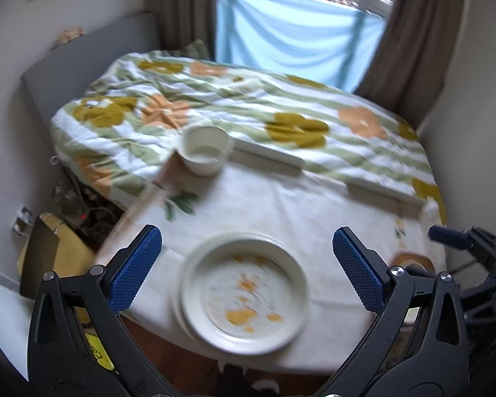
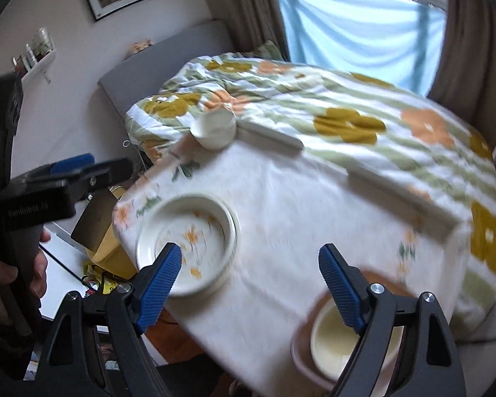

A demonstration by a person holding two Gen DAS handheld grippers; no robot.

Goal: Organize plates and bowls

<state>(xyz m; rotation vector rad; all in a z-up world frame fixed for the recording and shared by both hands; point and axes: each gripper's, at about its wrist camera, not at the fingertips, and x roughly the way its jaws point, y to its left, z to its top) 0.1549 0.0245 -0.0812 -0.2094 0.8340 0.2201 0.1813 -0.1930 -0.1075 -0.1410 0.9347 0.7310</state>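
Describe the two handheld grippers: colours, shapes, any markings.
Both look alike. The left gripper and the right gripper have black, angular plastic arms with triangular cut-outs and round silver bolts at the pivots. Each finger ends in a blue pad with a ribbed, textured face. Seen from the right wrist, the left gripper's black body carries small pale lettering, too blurred to read.

left gripper (image 1: 247, 266): black plastic arms are forking into 2 fingers (image 1: 136, 266), each wearing a blue ribbed pad
screws: round silver heads are showing at the arm joints
right gripper (image 2: 250, 289): same black frame and blue pads
marking: faint white lettering is running along the left gripper's black body
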